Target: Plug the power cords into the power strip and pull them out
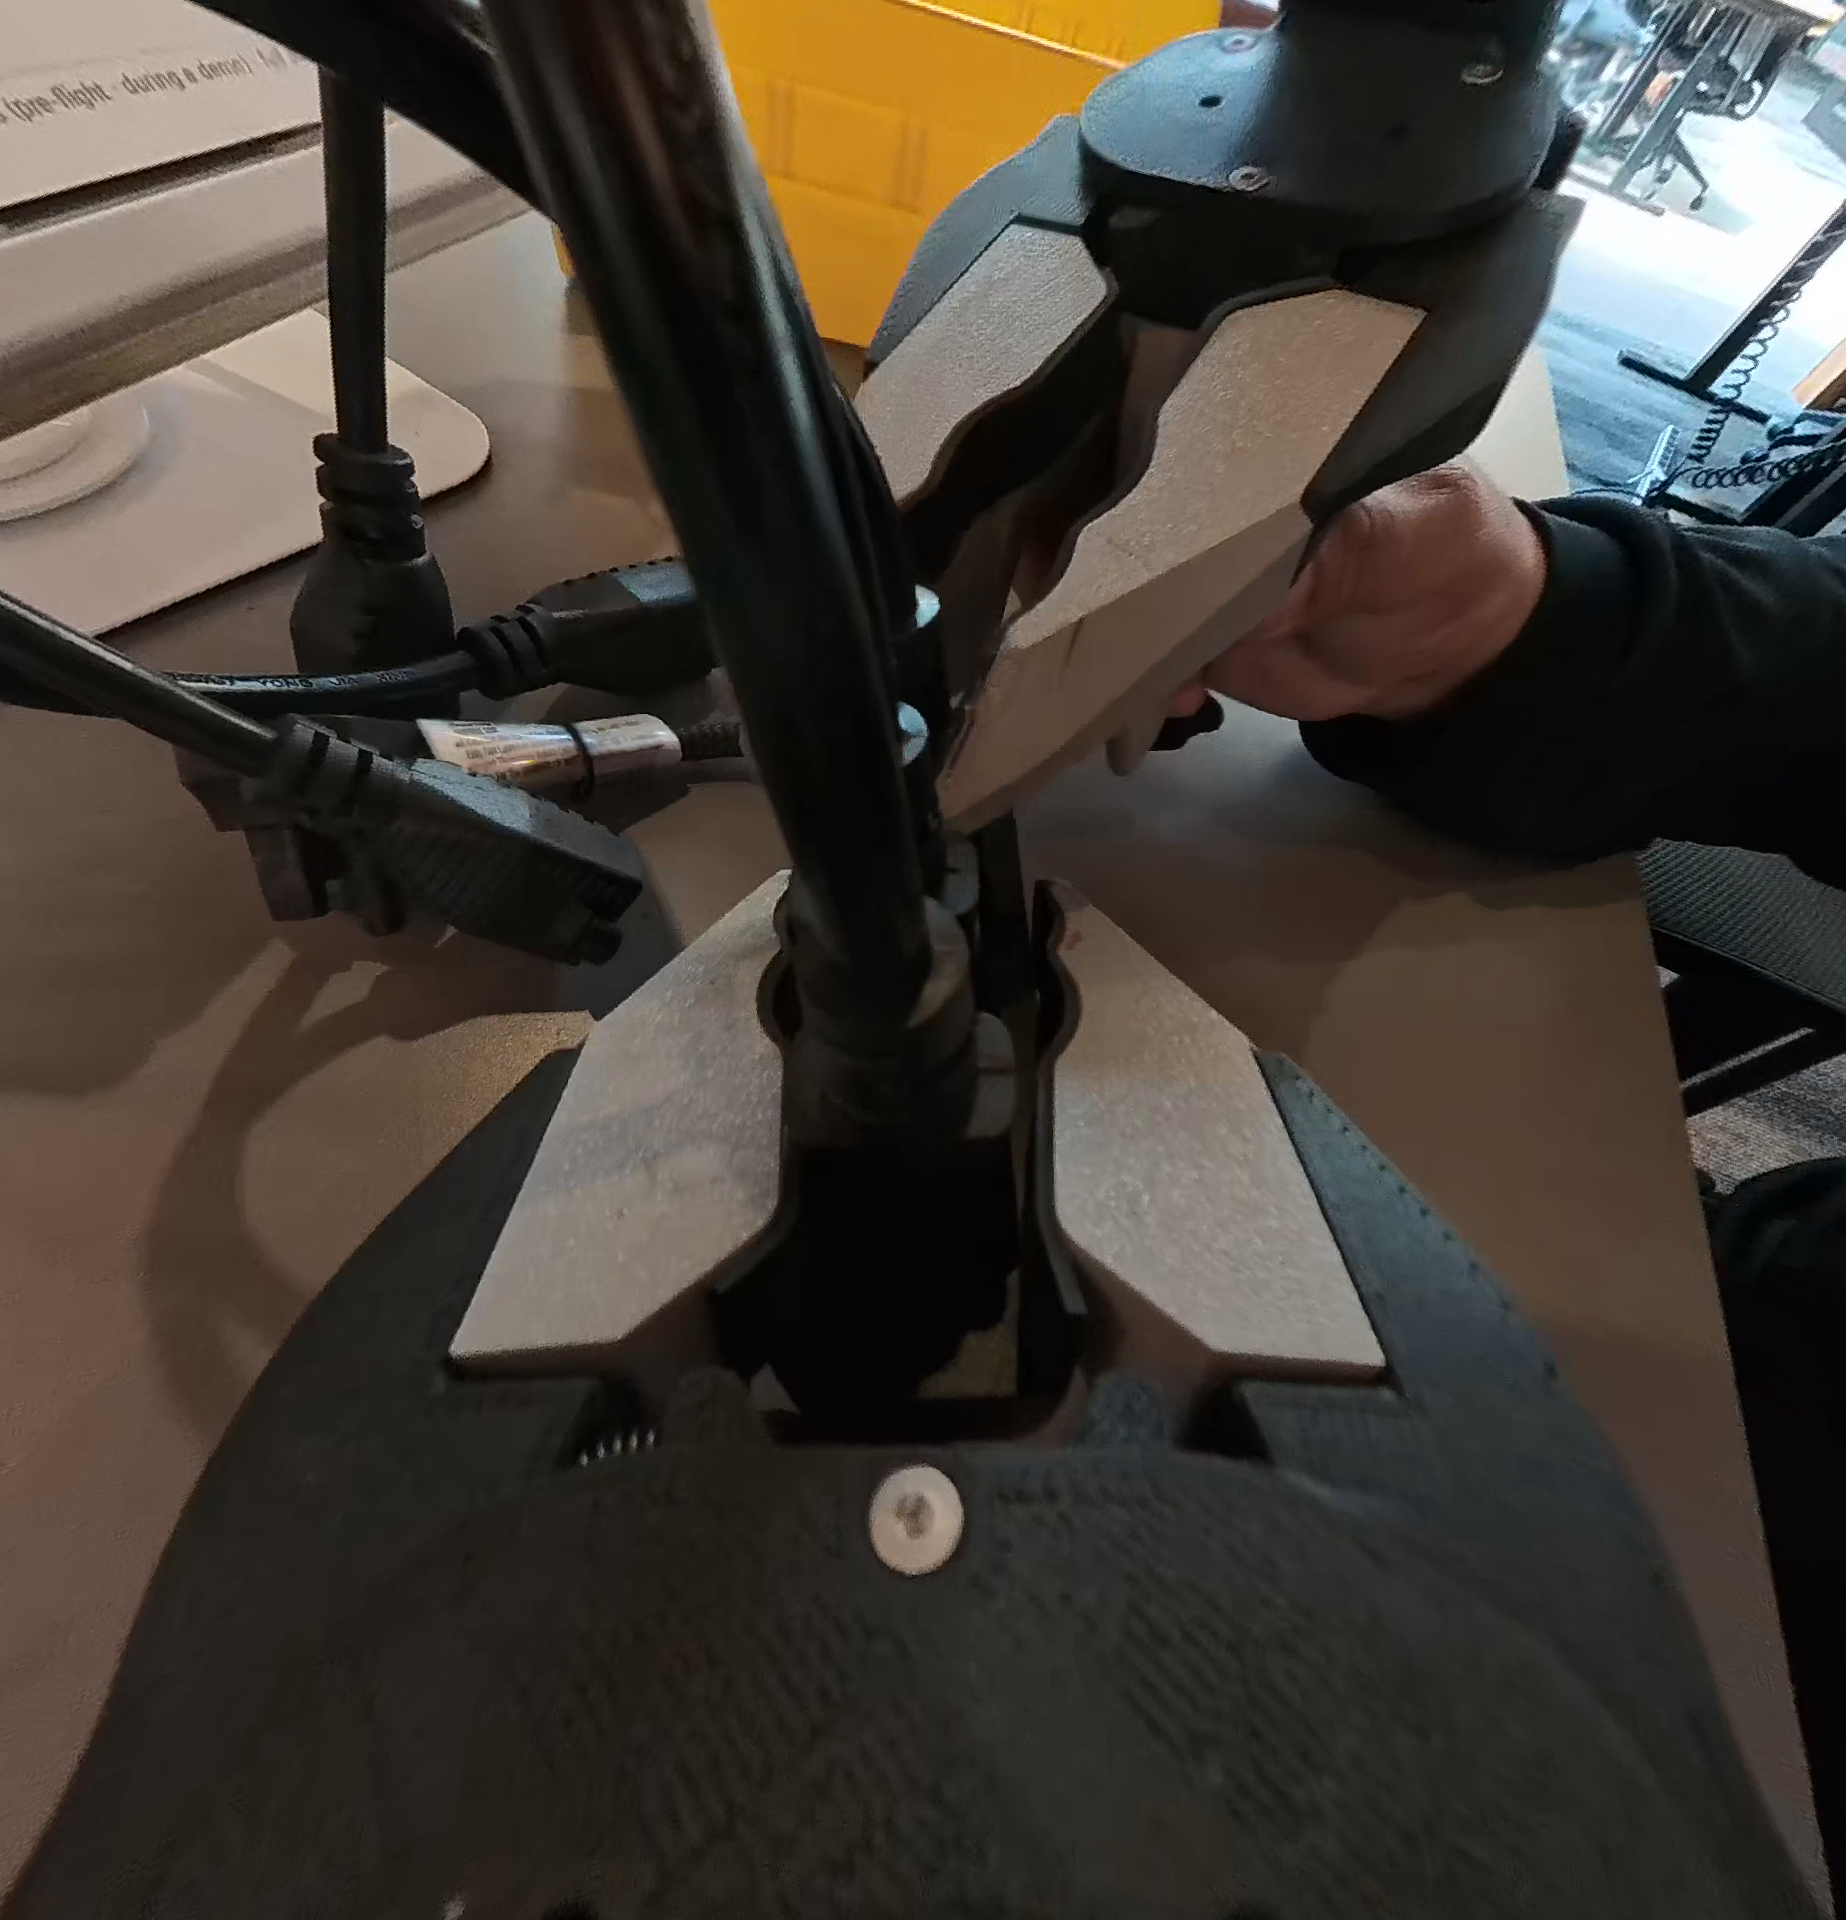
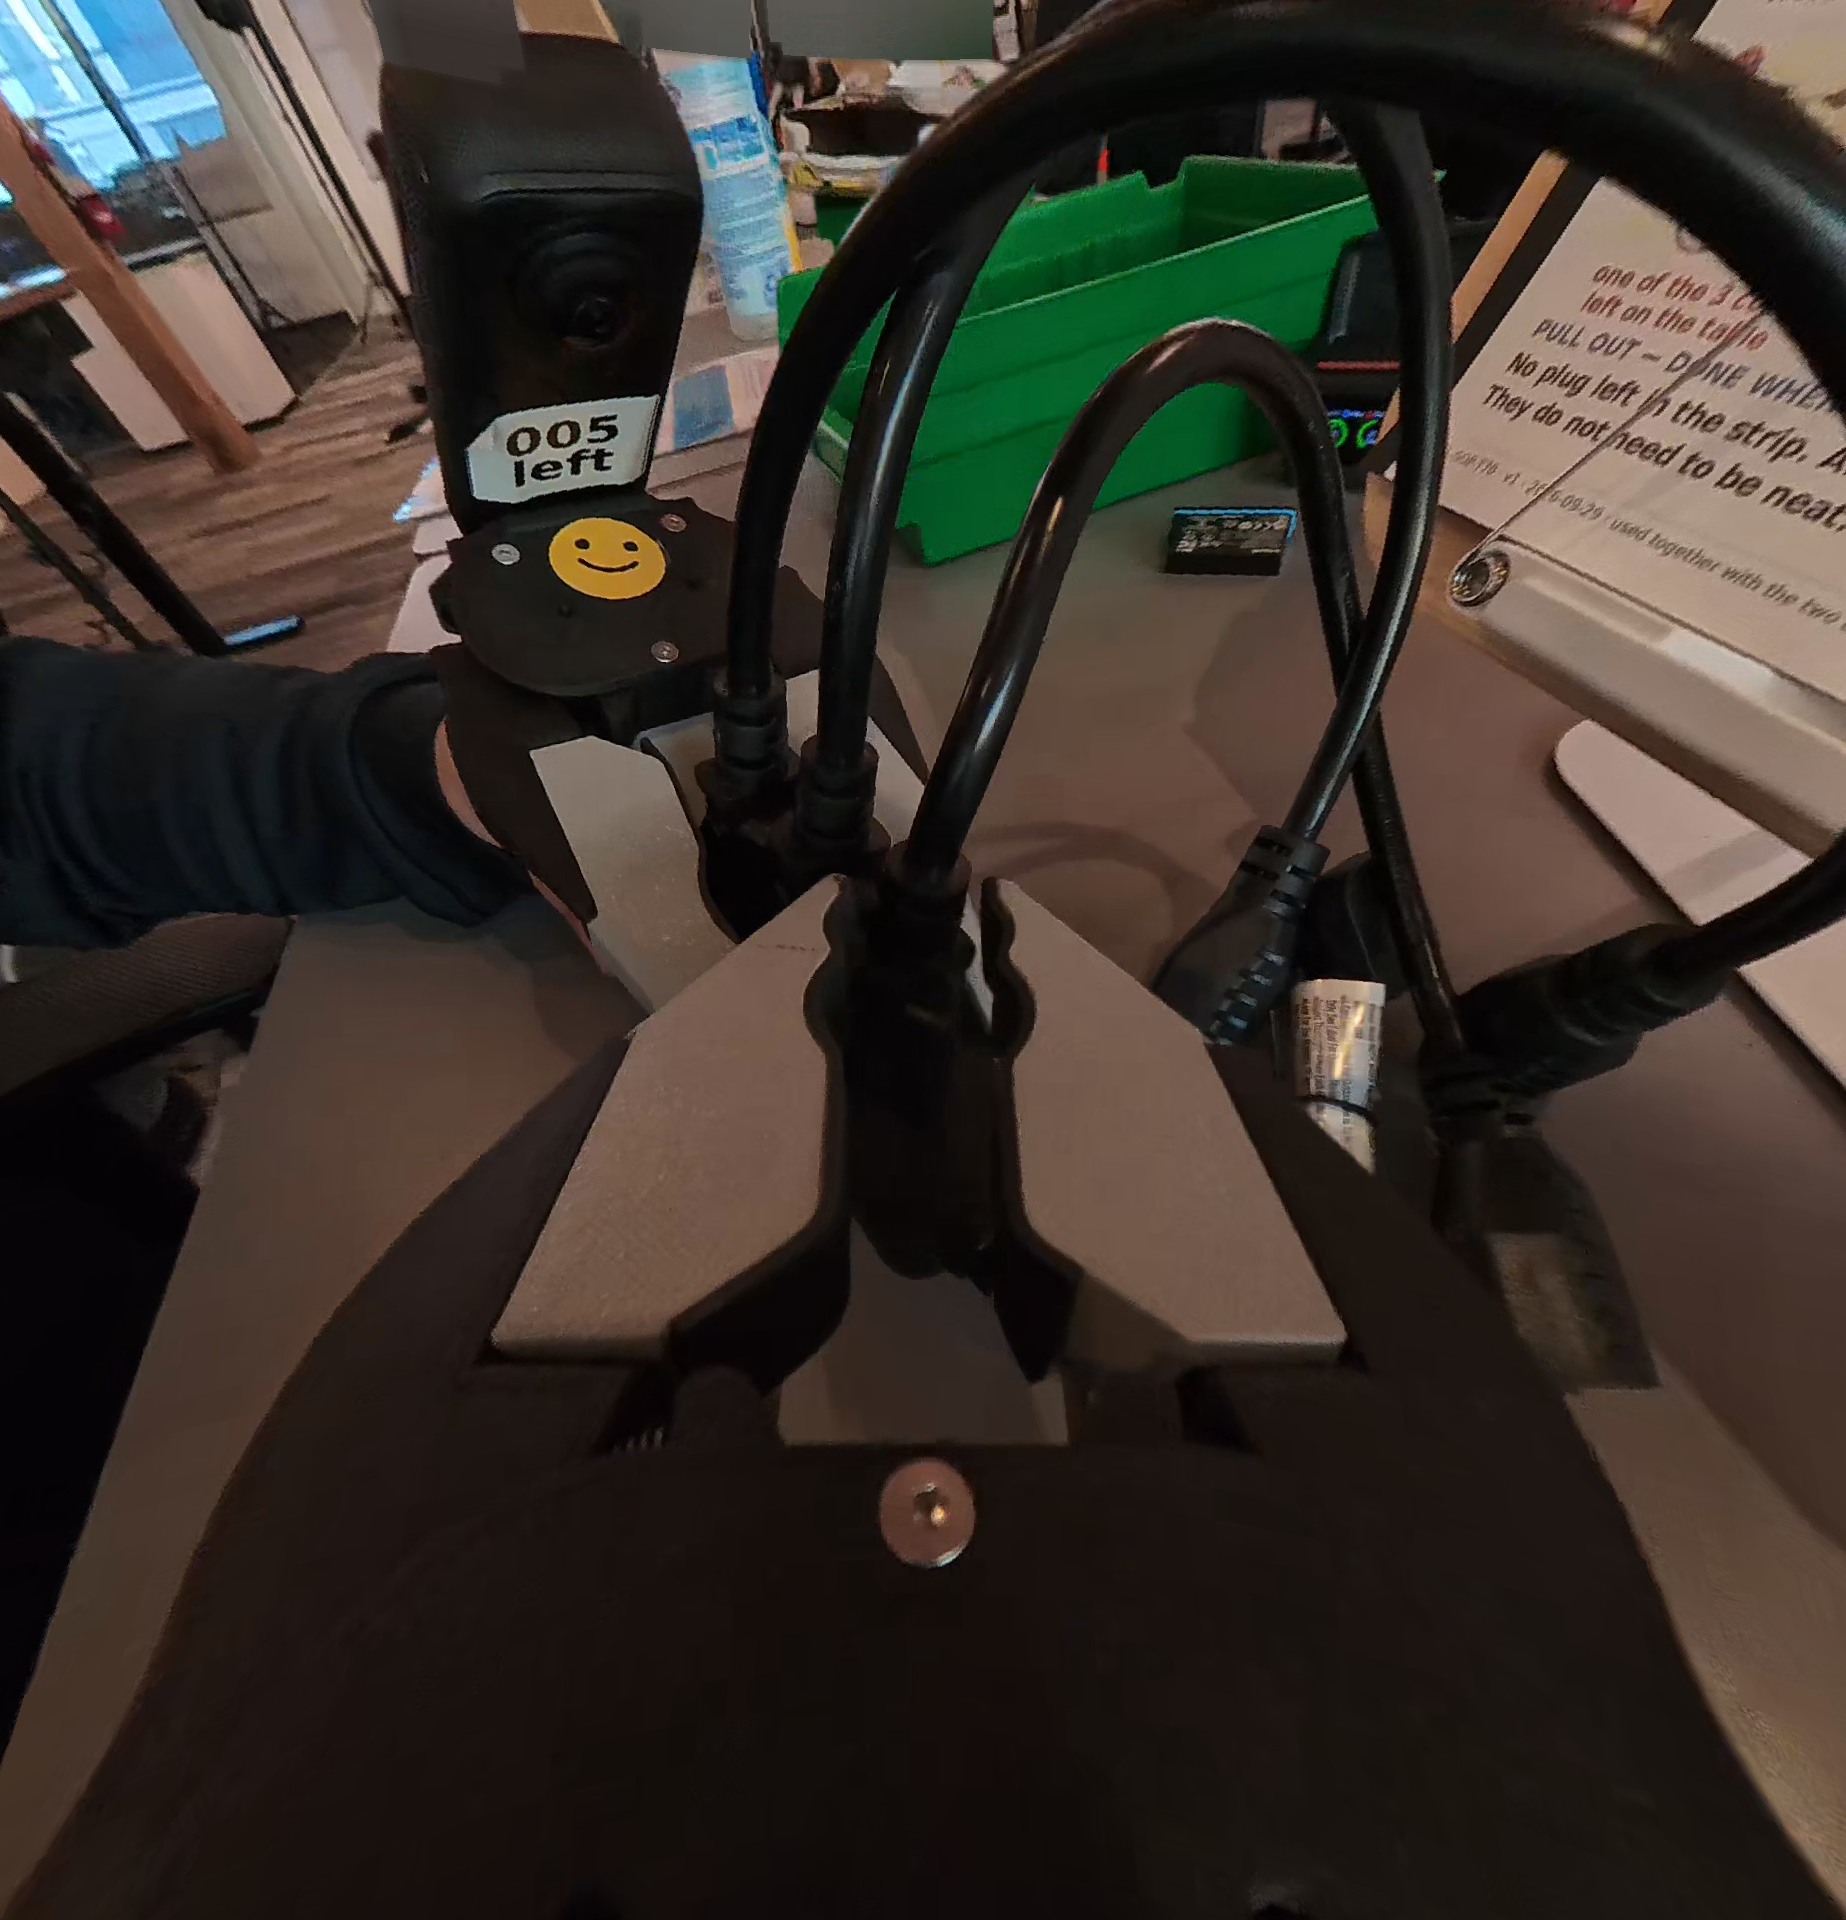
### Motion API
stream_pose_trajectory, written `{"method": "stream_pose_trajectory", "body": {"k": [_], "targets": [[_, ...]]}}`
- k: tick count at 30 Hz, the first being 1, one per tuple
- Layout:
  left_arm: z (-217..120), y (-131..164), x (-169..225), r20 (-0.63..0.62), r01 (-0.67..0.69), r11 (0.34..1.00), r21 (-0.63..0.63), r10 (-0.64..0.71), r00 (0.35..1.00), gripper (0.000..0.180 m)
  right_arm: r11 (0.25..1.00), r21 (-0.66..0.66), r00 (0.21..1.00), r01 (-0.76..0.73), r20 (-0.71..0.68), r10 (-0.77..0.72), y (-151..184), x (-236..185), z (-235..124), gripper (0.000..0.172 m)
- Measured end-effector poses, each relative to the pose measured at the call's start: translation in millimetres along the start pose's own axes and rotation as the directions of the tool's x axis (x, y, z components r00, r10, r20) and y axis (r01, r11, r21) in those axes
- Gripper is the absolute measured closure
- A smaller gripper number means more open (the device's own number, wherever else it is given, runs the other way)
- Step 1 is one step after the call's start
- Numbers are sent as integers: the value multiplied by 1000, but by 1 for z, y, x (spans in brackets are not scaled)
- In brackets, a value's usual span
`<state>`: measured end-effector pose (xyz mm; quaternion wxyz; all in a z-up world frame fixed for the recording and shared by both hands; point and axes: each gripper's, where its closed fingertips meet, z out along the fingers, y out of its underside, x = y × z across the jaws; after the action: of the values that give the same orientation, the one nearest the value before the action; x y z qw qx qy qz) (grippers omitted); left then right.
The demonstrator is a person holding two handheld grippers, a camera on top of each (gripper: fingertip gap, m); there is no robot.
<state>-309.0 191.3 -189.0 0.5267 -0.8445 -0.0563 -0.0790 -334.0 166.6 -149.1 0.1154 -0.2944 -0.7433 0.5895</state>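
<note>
My left gripper (image 1: 919, 914) is shut on the black power strip (image 1: 867, 1268), which stands between its grey fingers with a plugged cord (image 1: 794, 623) rising from it. In the right wrist view the left gripper (image 2: 784, 831) shows two plugs (image 2: 784, 790) standing between its fingers. My right gripper (image 2: 914, 894) is around a third black plug (image 2: 914, 1039) whose cord (image 2: 1054, 499) arches up. A light sliver shows between this plug and the right pad, so the jaws stand open. The right gripper (image 1: 940, 665) comes down from the upper right in the left wrist view.
Loose black plugs lie on the brown table (image 1: 275, 1247) at the left (image 1: 462, 852) and at the right in the right wrist view (image 2: 1251, 935). A green bin (image 2: 1085, 343), a printed sign on a stand (image 2: 1677, 416), a small black battery (image 2: 1231, 540) and a yellow box (image 1: 898, 156) stand behind. Left tips to right tips: about 5 cm.
</note>
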Motion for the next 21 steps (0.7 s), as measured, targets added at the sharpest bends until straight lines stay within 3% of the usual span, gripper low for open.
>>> {"method": "stream_pose_trajectory", "body": {"k": [5,12,16,21], "targets": [[0,0,-1,-1,17,1000,0,-17,1000,140,986,29,985,-164,63,162,-3,2,-1,146],[0,0,0,-12,14,1000,3,-14,1000,144,905,135,907,-403,195,374,-18,12,-16,145],[0,0,0,-12,13,1000,2,-13,1000,145,912,135,912,-389,196,360,-19,11,-17,146],[0,0,0,-10,9,1000,1,-9,1000,145,959,130,965,-252,111,238,-20,8,-16,151]]}}
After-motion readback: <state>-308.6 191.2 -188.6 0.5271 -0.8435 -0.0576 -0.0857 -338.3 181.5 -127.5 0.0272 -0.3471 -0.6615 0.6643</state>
